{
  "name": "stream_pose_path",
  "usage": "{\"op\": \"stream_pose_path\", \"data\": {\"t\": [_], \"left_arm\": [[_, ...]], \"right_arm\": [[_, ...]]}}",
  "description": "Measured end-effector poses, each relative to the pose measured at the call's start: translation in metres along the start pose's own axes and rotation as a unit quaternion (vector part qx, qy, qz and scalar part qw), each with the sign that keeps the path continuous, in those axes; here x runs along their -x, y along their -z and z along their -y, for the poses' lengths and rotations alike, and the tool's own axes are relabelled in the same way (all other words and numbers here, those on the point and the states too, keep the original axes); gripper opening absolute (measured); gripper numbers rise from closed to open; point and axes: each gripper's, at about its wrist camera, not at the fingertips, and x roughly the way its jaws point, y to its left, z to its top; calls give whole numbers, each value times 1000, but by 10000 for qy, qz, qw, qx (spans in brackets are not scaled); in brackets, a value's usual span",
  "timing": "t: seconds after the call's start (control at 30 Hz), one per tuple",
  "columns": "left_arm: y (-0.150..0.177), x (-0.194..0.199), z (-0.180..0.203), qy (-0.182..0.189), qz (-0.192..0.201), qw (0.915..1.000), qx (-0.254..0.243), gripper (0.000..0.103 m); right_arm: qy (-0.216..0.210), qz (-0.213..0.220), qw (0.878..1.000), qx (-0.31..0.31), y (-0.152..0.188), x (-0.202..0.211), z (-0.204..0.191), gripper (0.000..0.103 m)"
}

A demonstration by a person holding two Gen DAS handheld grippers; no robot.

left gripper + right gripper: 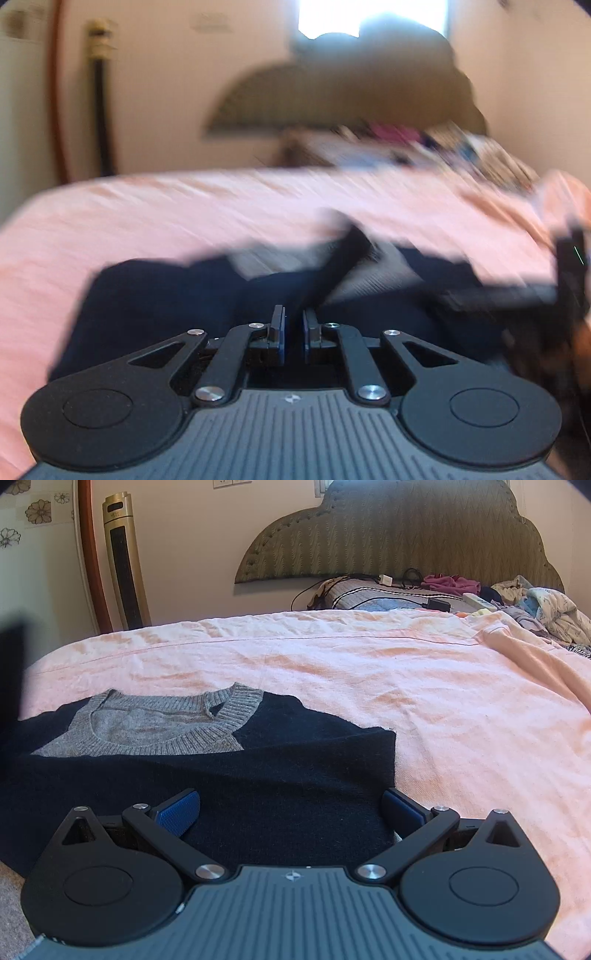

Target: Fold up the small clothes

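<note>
A small navy sweater (280,775) with a grey knit collar panel (155,723) lies flat on the pink bedsheet (443,709), its sides folded in. My right gripper (291,812) is open, low over the sweater's near right part, its blue pads (177,810) spread wide. In the blurred left wrist view the sweater (166,295) lies just ahead of my left gripper (293,325), whose fingers stand almost closed with a narrow gap. I cannot tell whether cloth is between them. A dark strip (340,258) rises from the sweater. The right gripper shows at that view's right edge (569,266).
A padded headboard (406,535) stands at the far end, with a pillow, cables and a charger (436,603) below it. A heap of clothes (543,605) lies at the far right. A tall gold tower fan (123,561) stands at the left wall.
</note>
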Motion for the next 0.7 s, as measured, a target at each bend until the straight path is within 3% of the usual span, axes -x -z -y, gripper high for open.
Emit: {"op": "stream_pose_path", "data": {"t": [0.1,0.17,0.2,0.23,0.3,0.33,0.43,0.5,0.53,0.6,0.63,0.7], "left_arm": [[26,4,9,-70,-249,9994,213,12],[40,14,-6,-72,-234,9979,600,21],[47,20,-15,-59,-172,9968,776,39],[52,24,-22,-101,-59,9957,919,66],[68,33,-34,-409,207,9926,1121,93],[75,33,-39,-622,332,9892,1289,94],[79,41,-58,-491,560,9775,1972,98],[79,39,-58,-594,542,9765,2001,98],[78,37,-54,-614,541,9776,1941,99],[77,36,-53,-623,503,9787,1889,100],[77,35,-53,-595,506,9788,1895,101],[78,35,-55,-556,526,9781,1934,102]], "right_arm": [[-64,32,9999,-112,0,1,4,103],[-91,44,9998,-149,0,1,5,103],[-99,48,9998,-159,0,1,5,103],[-104,50,9998,-168,0,2,5,103],[-110,52,9998,-179,1,2,5,103],[-114,46,9998,-181,0,2,5,103],[-161,-33,9987,-478,-9,11,8,103],[-573,118,9915,-1161,-16,29,14,103],[-1008,124,9839,-1470,-19,36,15,103],[-1785,-297,9673,-1775,-22,36,7,99],[-2041,-603,9599,-1824,-22,31,1,91],[-2285,-1213,9493,-1789,-19,16,-14,78]]}}
